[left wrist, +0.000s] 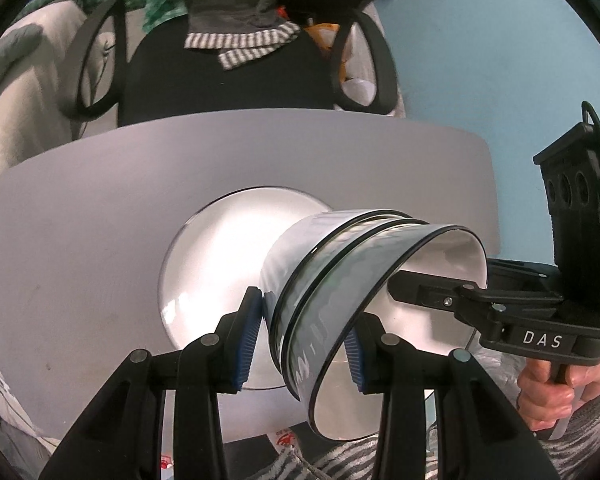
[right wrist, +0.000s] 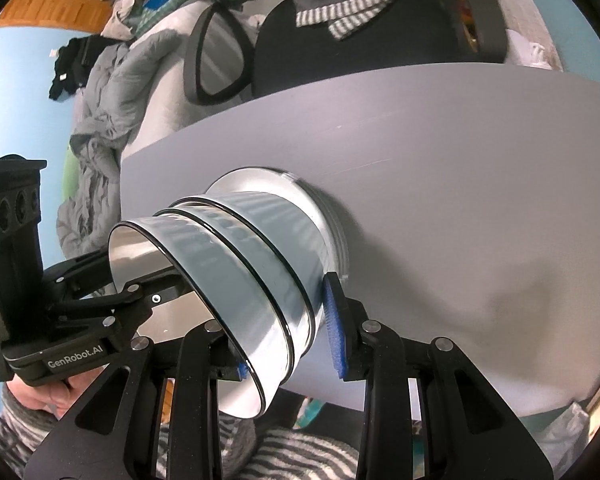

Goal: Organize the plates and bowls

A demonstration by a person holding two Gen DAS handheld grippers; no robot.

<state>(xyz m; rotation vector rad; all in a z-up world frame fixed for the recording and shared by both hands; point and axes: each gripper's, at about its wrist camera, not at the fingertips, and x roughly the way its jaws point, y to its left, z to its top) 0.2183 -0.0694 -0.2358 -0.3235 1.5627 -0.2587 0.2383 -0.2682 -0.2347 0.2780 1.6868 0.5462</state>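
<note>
A stack of three grey ribbed bowls (left wrist: 340, 280) with black rims and white insides stands on a stack of white plates (left wrist: 216, 264) on the grey table (left wrist: 80, 220). My left gripper (left wrist: 302, 340) straddles the near rim of the bowl stack, one blue pad outside, one inside. My right gripper (right wrist: 288, 332) does the same on the other side of the bowls (right wrist: 252, 264); the plates (right wrist: 312, 196) show beneath. How tightly either set of jaws presses the wall is hard to see. Each gripper shows in the other's view, the right one (left wrist: 416, 288) and the left one (right wrist: 156, 292).
A black office chair (left wrist: 224, 76) with clothes draped on it stands behind the table's far edge. A grey duvet (right wrist: 112, 112) lies at the left. Bare grey tabletop (right wrist: 480, 200) lies right of the plates. The table's near edge is just under the bowls.
</note>
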